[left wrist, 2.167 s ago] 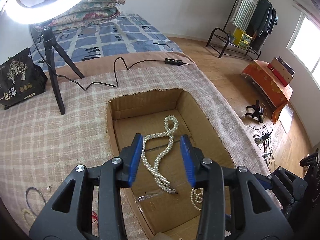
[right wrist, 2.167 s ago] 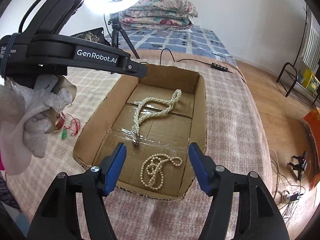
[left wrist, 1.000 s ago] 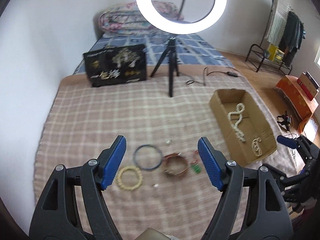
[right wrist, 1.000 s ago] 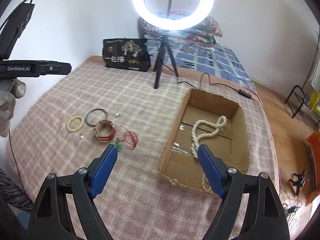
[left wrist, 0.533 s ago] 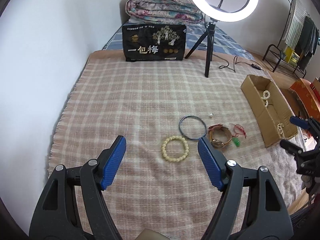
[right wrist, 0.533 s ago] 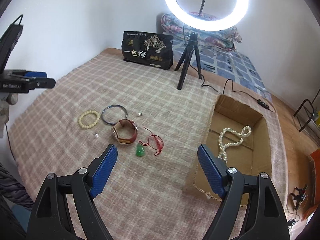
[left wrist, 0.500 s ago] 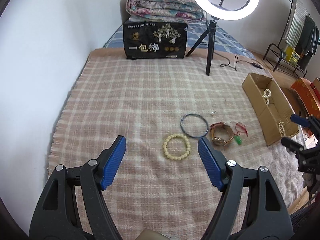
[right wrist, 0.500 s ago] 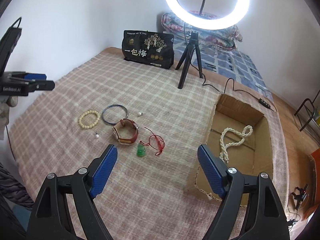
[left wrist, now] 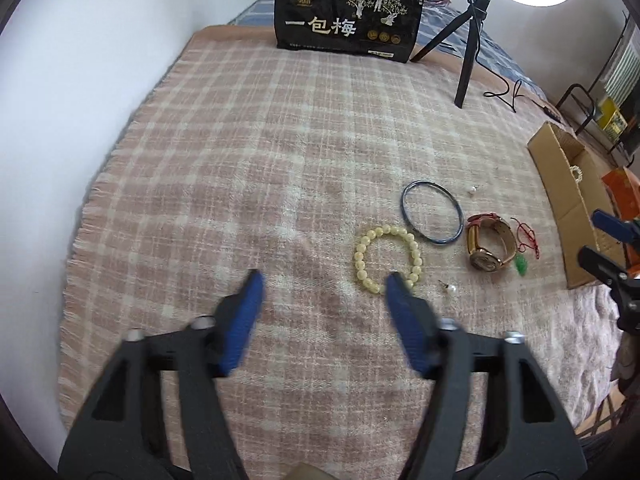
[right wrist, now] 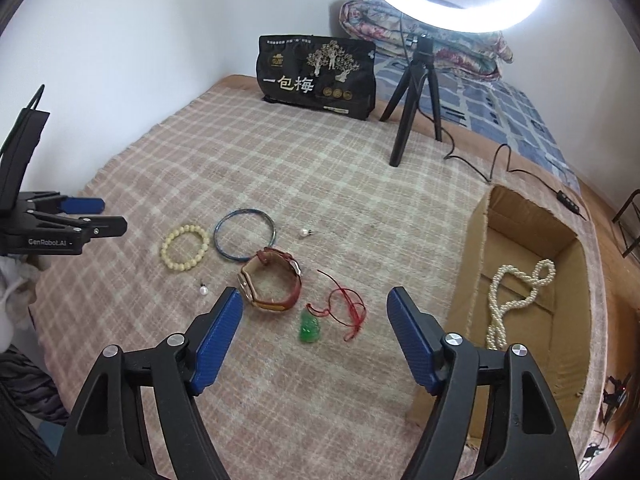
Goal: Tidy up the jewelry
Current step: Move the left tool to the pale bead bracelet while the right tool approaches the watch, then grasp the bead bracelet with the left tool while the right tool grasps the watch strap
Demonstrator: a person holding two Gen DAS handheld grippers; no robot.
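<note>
My left gripper point(left wrist: 322, 280) spread wide and empty above the blanket point(left wrist: 240, 140), bead bracelet point(left wrist: 387, 258) just by its right fingertip, my right gripper point(right wrist: 314, 300) likewise agape over the watch point(right wrist: 272, 284) and green pendant point(right wrist: 309, 328), bangle point(right wrist: 245, 239) beside the bracelet, pearl necklace point(right wrist: 516, 296) in the box point(right wrist: 476, 248).

left gripper point(left wrist: 322, 280) fingers spread wide, empty, right gripper point(right wrist: 314, 300) fingers spread wide, empty

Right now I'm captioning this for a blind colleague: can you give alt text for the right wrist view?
The open right gripper hovers over a plaid blanket above a green pendant on red cord, beside a brown watch, blue bangle and cream bead bracelet. A pearl necklace lies in a cardboard box at right.
</note>
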